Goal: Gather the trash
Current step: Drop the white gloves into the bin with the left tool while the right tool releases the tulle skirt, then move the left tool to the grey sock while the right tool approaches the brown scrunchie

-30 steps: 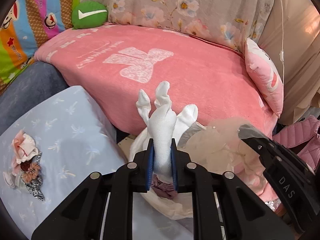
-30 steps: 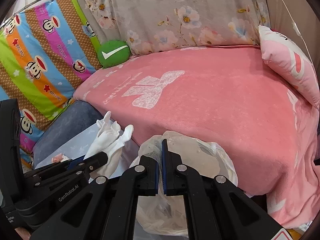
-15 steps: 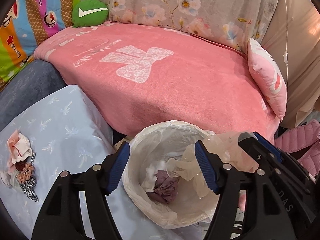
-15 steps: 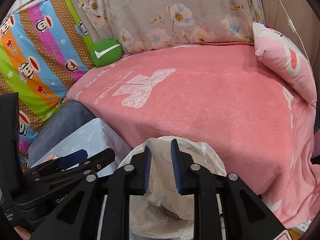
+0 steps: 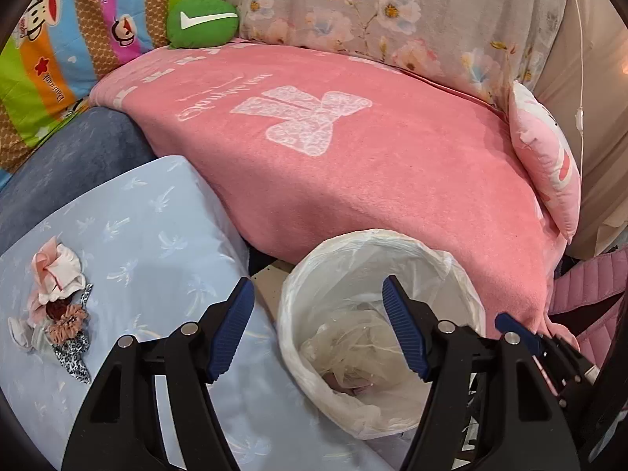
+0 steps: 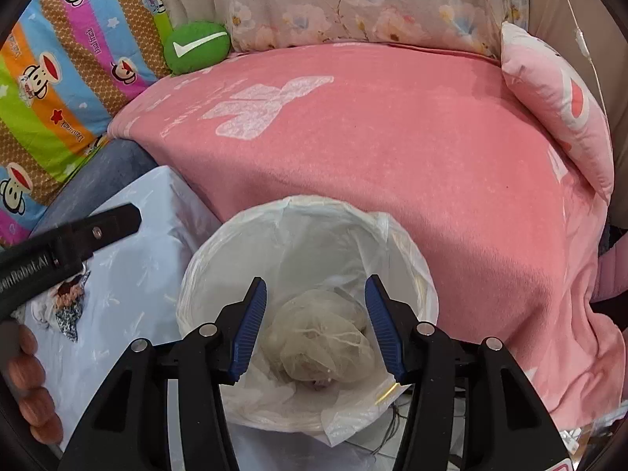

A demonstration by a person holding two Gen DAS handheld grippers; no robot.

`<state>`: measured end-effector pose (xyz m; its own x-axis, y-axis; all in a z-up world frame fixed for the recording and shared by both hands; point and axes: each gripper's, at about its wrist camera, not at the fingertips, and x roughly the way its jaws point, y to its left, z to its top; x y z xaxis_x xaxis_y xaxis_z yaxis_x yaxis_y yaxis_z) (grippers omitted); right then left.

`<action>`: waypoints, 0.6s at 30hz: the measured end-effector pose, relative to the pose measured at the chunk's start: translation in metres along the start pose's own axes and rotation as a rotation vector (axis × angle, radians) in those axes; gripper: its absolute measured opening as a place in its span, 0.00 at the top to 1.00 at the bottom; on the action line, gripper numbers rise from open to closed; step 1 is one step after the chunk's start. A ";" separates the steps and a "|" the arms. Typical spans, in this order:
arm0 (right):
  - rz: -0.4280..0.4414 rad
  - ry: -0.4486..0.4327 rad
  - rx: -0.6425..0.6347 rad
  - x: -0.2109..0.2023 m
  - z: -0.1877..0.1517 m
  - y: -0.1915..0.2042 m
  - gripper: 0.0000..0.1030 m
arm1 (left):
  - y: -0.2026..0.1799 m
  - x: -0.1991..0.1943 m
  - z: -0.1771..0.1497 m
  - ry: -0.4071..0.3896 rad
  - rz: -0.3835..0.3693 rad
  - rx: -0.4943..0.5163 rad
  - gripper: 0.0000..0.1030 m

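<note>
Both grippers hang over the trash bin (image 6: 219,259) and neither has anything in it. The left gripper (image 5: 318,331) has its blue pads spread wide with nothing between them; seen through the gap are the edge of the pale blue sheet (image 5: 137,235) and the bin's rim behind. The right gripper (image 6: 316,324) is partway spread and its jaws are opening right now, pads clear of everything, pointing straight down into the bin's mouth.

The bin is round, lined with a white plastic bag (image 5: 353,247) folded over the rim, sitting on the floor right against the edge of the pink blanket (image 6: 392,149). Inside there's a crumpled, see-through beige mesh-looking wad (image 6: 320,343) lying on top, with a bit of something pinkish-purple peeking out underneath, hard to tell what.

More trash is left: a small pile of scrunched-up stuff (image 5: 59,314) (pinkish-white cloth or tissue, a brownish scrunchie-looking thing, a leopard-print bit) sits on the blue sheet, well to the left of the bin. From the right wrist view the left gripper's black arm crosses above that pile, and a few fingers (image 6: 27,369) of the person's hand show at the bottom left edge.

A green cushion (image 5: 202,19) with a white swoosh sits at the back of the blanket.
</note>
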<state>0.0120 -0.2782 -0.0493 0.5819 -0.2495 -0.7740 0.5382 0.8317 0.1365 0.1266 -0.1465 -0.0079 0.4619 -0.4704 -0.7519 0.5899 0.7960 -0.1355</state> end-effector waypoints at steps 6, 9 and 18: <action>0.023 -0.013 0.001 -0.006 -0.004 0.009 0.50 | 0.018 -0.002 -0.007 0.010 0.007 -0.051 0.36; 0.038 -0.029 -0.020 -0.010 0.001 0.022 0.50 | 0.029 -0.004 -0.010 0.008 0.019 -0.073 0.36; 0.113 -0.045 -0.090 -0.013 0.008 0.079 0.50 | 0.085 -0.015 -0.022 -0.002 0.102 -0.148 0.30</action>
<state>0.0519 -0.2132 -0.0239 0.6635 -0.1723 -0.7280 0.4125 0.8961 0.1639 0.1547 -0.0635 -0.0221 0.5159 -0.3851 -0.7652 0.4365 0.8868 -0.1520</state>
